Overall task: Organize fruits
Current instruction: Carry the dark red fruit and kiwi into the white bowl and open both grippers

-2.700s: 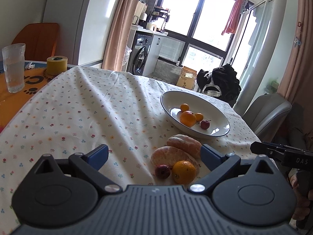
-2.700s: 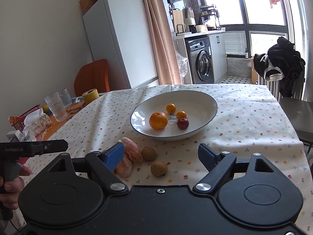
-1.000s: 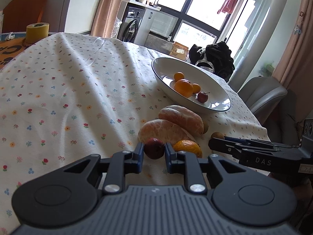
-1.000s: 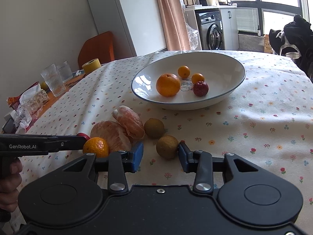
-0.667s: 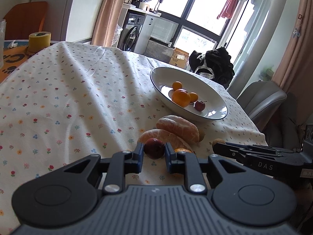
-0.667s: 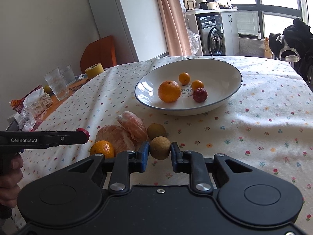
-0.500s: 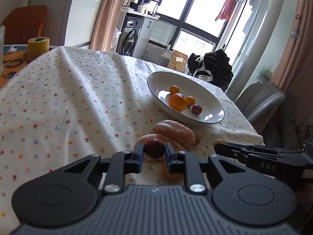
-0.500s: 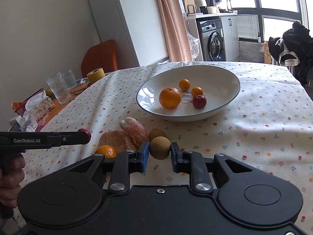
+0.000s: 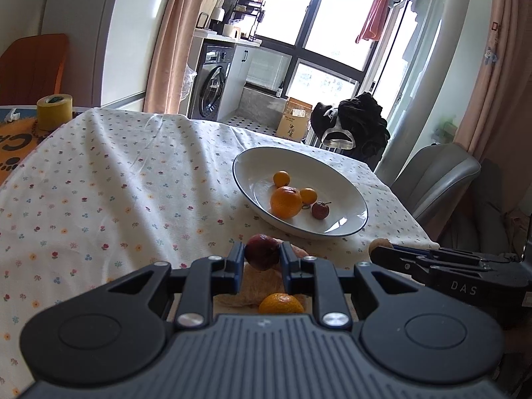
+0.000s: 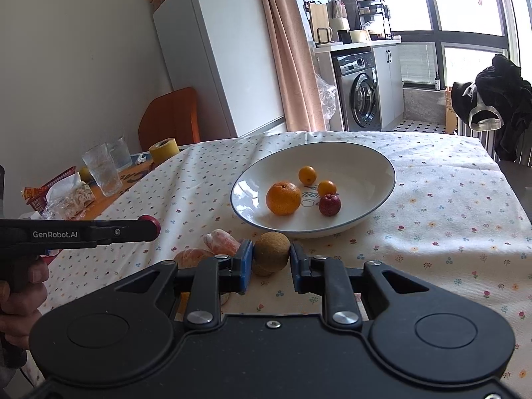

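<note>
The fruits are being gathered into the white bowl [image 9: 345, 196], right of centre in the left wrist view, which is already holding a large orange [image 9: 286, 201], two small oranges and a small red fruit [image 9: 320, 210]. The left gripper [image 9: 262, 257] is clamping a dark red fruit [image 9: 262, 251] between its blue pads, and the right gripper [image 10: 271, 259] is pinching a brown round fruit [image 10: 271, 252]. Both were standing wide open over the loose pile a few seconds ago; since then each has closed on its piece and lifted it clear of the cloth, so both grasps seem settled and the carry to the bowl looks like the step in hand. Peeled citrus [image 10: 222, 242] and a small orange [image 9: 281, 303] are waiting low in the frame on the floral tablecloth [image 9: 116, 183], so more trips are probably remaining.
</note>
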Available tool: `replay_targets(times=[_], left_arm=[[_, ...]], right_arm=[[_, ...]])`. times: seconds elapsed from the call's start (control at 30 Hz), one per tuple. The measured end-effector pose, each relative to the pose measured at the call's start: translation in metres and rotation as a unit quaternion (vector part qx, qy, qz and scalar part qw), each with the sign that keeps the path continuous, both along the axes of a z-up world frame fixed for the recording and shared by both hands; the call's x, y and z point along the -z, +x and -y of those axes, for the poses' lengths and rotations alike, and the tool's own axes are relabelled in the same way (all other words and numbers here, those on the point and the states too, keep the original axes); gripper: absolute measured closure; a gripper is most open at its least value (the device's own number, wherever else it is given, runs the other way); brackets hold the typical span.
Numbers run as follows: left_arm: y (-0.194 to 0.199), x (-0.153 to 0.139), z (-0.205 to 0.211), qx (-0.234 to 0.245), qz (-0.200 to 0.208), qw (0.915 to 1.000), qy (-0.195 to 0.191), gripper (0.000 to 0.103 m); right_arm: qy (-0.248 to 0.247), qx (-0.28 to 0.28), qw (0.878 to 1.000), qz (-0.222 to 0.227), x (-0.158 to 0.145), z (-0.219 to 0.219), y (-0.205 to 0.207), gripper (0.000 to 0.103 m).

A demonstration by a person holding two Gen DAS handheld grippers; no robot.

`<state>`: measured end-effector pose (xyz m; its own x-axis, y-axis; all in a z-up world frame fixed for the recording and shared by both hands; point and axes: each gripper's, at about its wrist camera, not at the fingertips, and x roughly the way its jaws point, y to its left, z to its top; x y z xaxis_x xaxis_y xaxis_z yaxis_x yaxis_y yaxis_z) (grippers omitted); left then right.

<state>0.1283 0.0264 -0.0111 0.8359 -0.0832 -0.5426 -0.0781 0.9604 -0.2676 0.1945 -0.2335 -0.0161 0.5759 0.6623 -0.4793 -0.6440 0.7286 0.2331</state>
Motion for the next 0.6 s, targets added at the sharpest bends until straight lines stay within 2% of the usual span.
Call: replay_targets(times=[0.3, 0.6], left_arm=[[0.019, -0.015, 0.016, 0.02, 0.012, 0.9995, 0.023, 0.082], [0.043, -0.017, 0.03, 0.037, 0.011, 0.9987, 0.035, 0.082]], right_arm=[[0.007, 0.006, 1.0, 0.017, -0.01, 0.005, 0.006, 0.081], [0.012, 0.009, 1.0, 0.02, -0.013, 0.008, 0.017, 0.081]])
